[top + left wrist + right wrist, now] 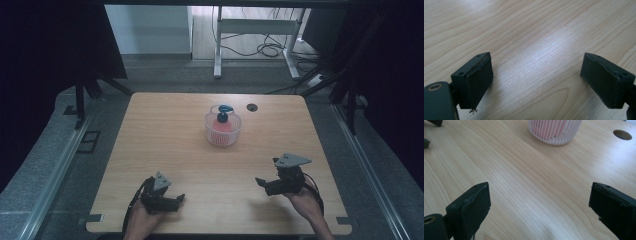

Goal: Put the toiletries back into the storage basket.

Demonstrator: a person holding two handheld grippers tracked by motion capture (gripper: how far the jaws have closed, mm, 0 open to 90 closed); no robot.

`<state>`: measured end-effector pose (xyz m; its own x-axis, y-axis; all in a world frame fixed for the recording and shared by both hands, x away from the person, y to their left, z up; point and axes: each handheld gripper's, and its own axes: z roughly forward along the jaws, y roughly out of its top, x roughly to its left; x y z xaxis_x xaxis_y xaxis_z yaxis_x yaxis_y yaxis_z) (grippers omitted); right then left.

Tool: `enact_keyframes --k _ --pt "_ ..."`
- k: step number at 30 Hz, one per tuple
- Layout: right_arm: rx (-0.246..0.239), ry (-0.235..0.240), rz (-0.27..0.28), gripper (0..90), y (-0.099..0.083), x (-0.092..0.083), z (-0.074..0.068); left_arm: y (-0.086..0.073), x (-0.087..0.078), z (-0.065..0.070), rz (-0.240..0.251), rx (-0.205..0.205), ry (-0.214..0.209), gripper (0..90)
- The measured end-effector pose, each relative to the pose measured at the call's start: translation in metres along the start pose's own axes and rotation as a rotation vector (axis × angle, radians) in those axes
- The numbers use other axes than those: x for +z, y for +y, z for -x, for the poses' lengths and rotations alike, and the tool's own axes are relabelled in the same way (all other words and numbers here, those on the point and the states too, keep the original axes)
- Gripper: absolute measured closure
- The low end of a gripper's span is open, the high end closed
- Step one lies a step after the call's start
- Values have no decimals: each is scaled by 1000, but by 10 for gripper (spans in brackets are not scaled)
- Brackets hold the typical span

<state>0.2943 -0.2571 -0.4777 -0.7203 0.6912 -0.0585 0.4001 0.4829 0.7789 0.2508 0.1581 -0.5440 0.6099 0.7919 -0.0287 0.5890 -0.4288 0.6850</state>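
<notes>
Light: dim and bluish from above, dark curtains at both sides
Glare: pale sheen on the worktop (549,47), left gripper view
Shadows: soft, under the right claw (261,181)
Focus: near jaws slightly blurry, grain sharp

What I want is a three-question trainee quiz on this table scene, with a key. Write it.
1. True or false: the left tool stands open, with nothing between its jaws.
2. Where is the blue piece? A) flat on the table beside the basket; B) at the top of the white slotted basket; C) on the floor.
3. Fill in: in the high view, the round hole in the table lies to the basket's ___.

Key: 1 true; 2 B; 3 right.
</notes>
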Motion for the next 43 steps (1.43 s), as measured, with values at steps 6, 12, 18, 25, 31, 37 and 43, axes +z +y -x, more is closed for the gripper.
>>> enact_keyframes --k 6,12,18,25,31,37,43 --pt "7 -9 -11 37 -11 -1 0 0 0 0 0 0 0 104" --pt "8 -5 -33 18 -24 2 -3 0 0 0 0 -1 1 104" --pt "11 9 -74 0 -38 8 -6 0 0 0 0 0 1 104" --pt "19 21 -99 0 -51 13 -8 0 0 0 0 2 1 104" --pt "16 14 -122 0 -58 17 -11 0 0 0 0 3 1 104" --pt "39 40 -122 0 -65 22 -13 0 0 0 0 3 0 104" --pt "43 37 -121 0 -66 22 -13 1 1 0 -1 3 0 103"
